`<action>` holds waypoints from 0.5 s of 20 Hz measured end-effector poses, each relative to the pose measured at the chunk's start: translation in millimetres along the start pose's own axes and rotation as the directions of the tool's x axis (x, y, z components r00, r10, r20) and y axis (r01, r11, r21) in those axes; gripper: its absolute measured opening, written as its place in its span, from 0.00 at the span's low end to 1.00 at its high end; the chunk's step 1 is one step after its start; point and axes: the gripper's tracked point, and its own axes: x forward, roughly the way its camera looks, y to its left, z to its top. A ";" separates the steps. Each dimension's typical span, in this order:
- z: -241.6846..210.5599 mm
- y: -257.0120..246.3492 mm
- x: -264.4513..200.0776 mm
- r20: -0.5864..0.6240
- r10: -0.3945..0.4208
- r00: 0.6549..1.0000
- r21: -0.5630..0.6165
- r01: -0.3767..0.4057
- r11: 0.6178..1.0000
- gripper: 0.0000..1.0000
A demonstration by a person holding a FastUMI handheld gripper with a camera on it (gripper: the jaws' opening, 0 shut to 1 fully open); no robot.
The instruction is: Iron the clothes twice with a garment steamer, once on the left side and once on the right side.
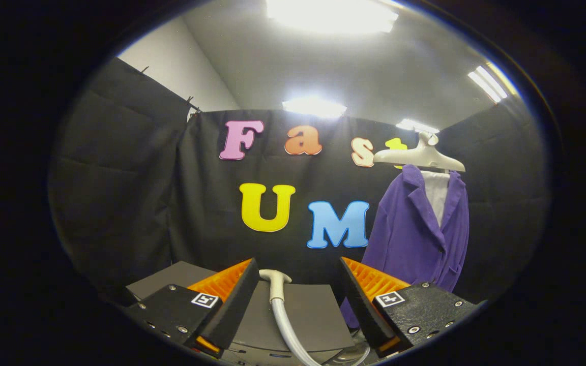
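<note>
Gripper view. The gripper (299, 297) is hanging with its fingers spread wide and holding nothing. The steamer head (274, 277) is standing upright between them, touching neither, with its hose (288, 330) trailing down toward the camera over the grey base (318, 315). The coat (417, 229), purple, is hanging on a pale hanger (420, 157) beyond the steamer and off to its right, well apart from it. A white lining is showing at the open collar.

Judgement: the pickup is not yet made and neither pass is begun.

Risks:
- The head is narrow against the wide opening; closing off-centre is likely to push it sideways or tip it, not seat it.
- The hose is running directly under the fingers; a low grasp could catch the hose in place of the handle, and a taut hose could drag on the lift.
- The coat is hanging free, so pressing against it may swing it away and leave one side missed.
</note>
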 end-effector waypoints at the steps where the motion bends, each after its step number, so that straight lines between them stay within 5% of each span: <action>1: -5.2 3.6 20.4 -0.037 -0.010 0.999 -0.006 0.010 1.000 0.96; 10: -81.4 44.2 158.1 -0.363 0.034 0.931 0.088 -0.002 0.996 0.95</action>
